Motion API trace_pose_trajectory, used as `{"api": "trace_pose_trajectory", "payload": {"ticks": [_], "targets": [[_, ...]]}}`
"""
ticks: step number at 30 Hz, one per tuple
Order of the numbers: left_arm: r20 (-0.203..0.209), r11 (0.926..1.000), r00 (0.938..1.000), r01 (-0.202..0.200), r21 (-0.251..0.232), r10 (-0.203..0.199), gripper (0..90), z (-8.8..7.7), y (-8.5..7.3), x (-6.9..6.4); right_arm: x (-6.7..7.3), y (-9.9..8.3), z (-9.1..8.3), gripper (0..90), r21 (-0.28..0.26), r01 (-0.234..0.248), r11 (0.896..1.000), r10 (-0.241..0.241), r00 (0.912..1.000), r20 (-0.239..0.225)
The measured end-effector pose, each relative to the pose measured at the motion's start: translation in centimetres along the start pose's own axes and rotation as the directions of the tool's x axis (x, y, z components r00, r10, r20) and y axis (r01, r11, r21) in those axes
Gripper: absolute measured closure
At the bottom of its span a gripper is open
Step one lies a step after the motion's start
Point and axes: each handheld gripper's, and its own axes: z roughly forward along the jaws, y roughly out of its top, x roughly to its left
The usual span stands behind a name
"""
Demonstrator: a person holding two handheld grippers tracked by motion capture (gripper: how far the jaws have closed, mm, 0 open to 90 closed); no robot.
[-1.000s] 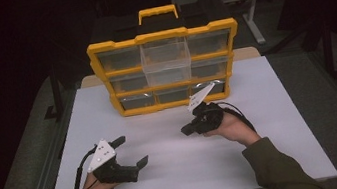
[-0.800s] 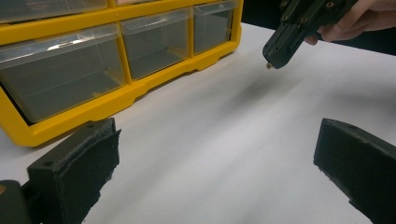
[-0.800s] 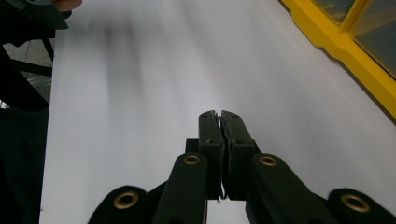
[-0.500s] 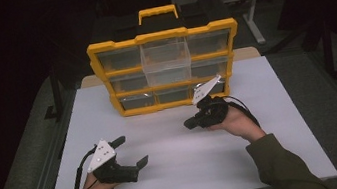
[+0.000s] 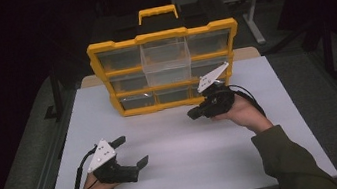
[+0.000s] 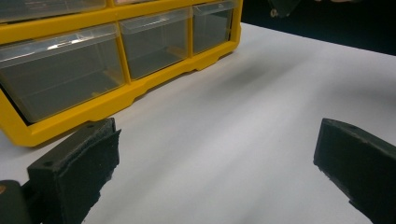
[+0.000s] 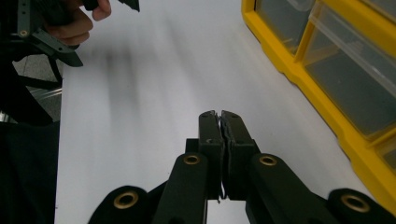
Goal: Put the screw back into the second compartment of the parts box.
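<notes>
A yellow organizer [image 5: 167, 69] with clear drawers and a black carrying handle stands upright at the back of the white table [image 5: 184, 147]. Its top middle drawer [image 5: 166, 60] sticks out toward me. My right gripper [image 5: 193, 113] hovers in front of the organizer's lower right corner, jaws shut with nothing between them, as the right gripper view [image 7: 219, 116] shows. My left gripper [image 5: 132, 153] rests near the table's front left, jaws wide open and empty; in the left gripper view [image 6: 215, 163] its pads frame bare table, with the organizer's bottom drawers [image 6: 154, 42] beyond.
Dark floor surrounds the table. Black cases [image 5: 121, 28] sit behind the organizer. A metal frame leg [image 5: 254, 6] stands at the back right. In the right gripper view the yellow organizer [image 7: 327, 70] runs along the right side, and the other hand [image 7: 74, 25] is at top left.
My right gripper has risen and drifted to the right, closer to the organizer's lower right drawers, jaws still shut. The left gripper has stayed in place.
</notes>
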Motion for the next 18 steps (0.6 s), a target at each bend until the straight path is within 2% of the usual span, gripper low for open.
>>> {"api": "trace_pose_trajectory", "payload": {"ticks": [8, 15, 18], "targets": [[0.0, 1.0, 1.0, 0.002, 0.0, -0.002, 0.0, 0.0, 0.0, 0.0, -0.4, 0.6, -1.3, 87.2, -0.007, 0.012, 1.0, -0.012, 0.9999, 0.01], [0.001, 1.0, 1.0, 0.004, 0.001, -0.004, 0.0, 0.0, 0.0, 0.0, -0.7, 1.4, -2.5, 87.2, -0.022, -0.01, 1.0, 0.011, 0.9998, 0.016], [0.001, 1.0, 1.0, 0.004, 0.001, -0.004, 0.0, 0.0, 0.0, 0.0, -0.9, 1.7, -3.2, 87.2, -0.024, -0.002, 1.0, 0.003, 0.9996, 0.029]]}}
